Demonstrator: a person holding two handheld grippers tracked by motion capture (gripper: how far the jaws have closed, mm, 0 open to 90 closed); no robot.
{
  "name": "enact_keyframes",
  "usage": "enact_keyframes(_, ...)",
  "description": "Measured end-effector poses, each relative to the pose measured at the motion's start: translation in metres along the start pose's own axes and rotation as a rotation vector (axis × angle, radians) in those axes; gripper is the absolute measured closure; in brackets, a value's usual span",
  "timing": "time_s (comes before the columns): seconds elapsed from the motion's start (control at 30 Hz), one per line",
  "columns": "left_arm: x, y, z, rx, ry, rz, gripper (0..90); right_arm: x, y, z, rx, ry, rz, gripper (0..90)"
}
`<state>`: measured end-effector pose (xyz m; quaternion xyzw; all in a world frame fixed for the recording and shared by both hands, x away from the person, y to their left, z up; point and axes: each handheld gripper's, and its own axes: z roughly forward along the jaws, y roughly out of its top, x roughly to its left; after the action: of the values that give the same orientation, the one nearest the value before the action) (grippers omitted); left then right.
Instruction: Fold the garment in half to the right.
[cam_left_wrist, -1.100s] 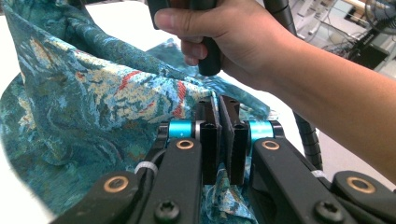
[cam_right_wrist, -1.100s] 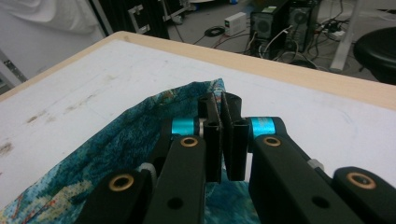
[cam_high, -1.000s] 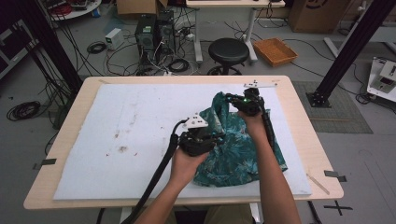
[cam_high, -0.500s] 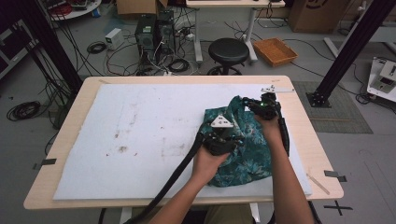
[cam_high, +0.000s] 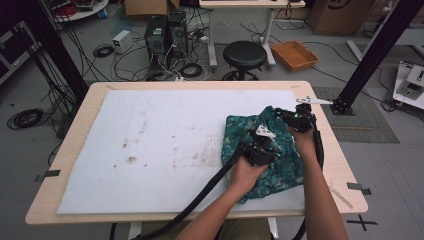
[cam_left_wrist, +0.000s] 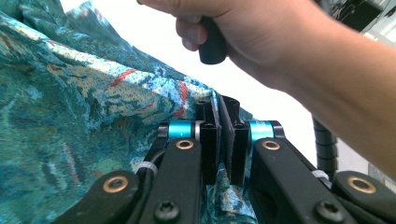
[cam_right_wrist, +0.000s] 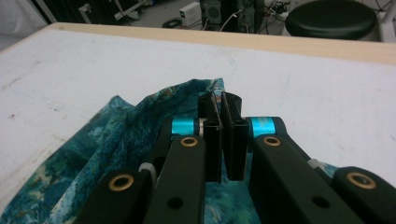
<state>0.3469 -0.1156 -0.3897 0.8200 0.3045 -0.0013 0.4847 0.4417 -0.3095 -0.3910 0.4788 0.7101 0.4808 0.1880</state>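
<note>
Teal patterned knit cloth (cam_high: 270, 150), crumpled, pinched in both claws

No text, label, brand or number is showing legibly anywhere in these pictures. The cardboard box (cam_high: 334, 14) far beyond the grippers is bearing a dark mark, too blurred to read.

Glaring almost pure white on the pad (cam_left_wrist: 261, 70) in the left gripper view, washing out all texture there. Blurring the near hand (cam_left_wrist: 247, 32) and the black jaws at the bottom of both gripper views. Staying soft and even from above in the high view, throwing faint shadows beside the teal cloth (cam_high: 280, 160). Dimming toward the floor corners, grain showing.
</note>
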Motion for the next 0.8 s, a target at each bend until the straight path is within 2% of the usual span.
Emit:
enact_keyframes(0.17,-0.003,0.002,0.017,0.036,0.001,-0.005,86.7,-0.010,-0.007,-0.003,0.002,-0.012,0.019,88.5)
enact_keyframes(0.33,-0.009,0.005,0.035,0.069,-0.004,0.010,86.7,-0.017,-0.013,-0.008,0.001,-0.034,0.032,88.6)
enact_keyframes(0.37,-0.011,0.006,0.039,0.070,-0.007,-0.002,86.7,-0.020,-0.014,-0.010,0.002,-0.041,0.035,88.5)
enact_keyframes(0.47,-0.013,0.005,0.049,0.090,-0.011,0.006,86.5,-0.026,-0.018,-0.014,0.002,-0.057,0.043,88.5)
enact_keyframes(0.57,-0.013,0.003,0.056,0.091,-0.001,-0.007,86.1,-0.032,-0.022,-0.017,0.010,-0.068,0.055,88.4)
enact_keyframes(0.63,-0.012,0.003,0.056,0.074,0.002,-0.011,81.3,-0.034,-0.024,-0.018,0.012,-0.071,0.059,87.7)
enact_keyframes(0.7,-0.011,0.003,0.052,0.048,0.026,-0.003,71.2,-0.035,-0.026,-0.019,0.017,-0.082,0.060,85.2)
enact_keyframes(0.8,-0.004,0.003,0.036,-0.028,0.060,0.004,57.7,-0.039,-0.028,-0.024,0.003,-0.110,0.082,70.9)
